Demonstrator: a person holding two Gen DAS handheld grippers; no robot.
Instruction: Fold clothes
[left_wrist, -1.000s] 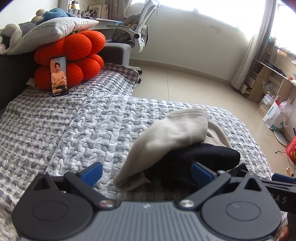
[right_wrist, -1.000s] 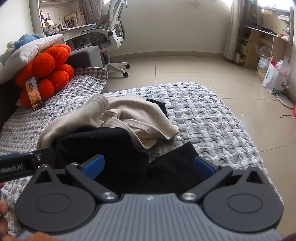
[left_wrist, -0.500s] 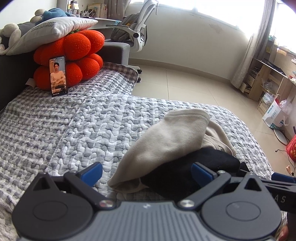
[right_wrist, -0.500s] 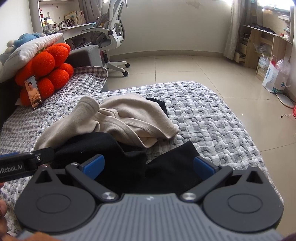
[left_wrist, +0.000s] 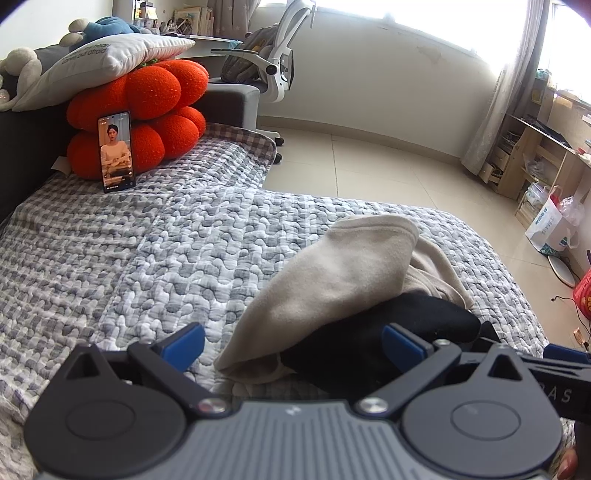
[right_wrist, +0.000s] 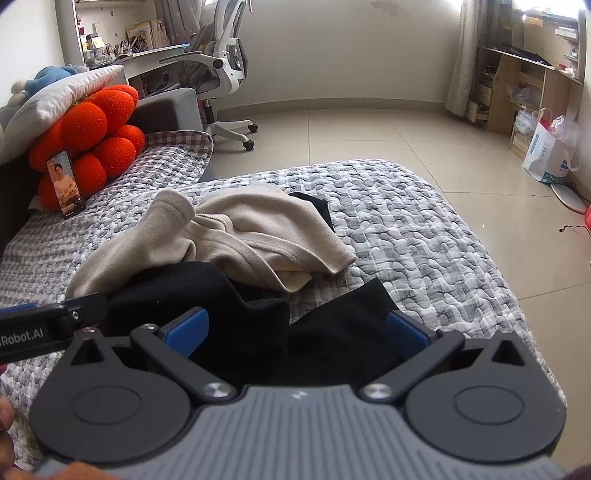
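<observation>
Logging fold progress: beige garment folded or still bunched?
Bunched, not folded. The beige garment lies crumpled in loose humps over the black garment on the quilt.

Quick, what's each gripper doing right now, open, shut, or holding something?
Left gripper: open, holding nothing, low over the beige fleece garment.
Right gripper: open, holding nothing, with the black fabric garment between its fingers.
</observation>
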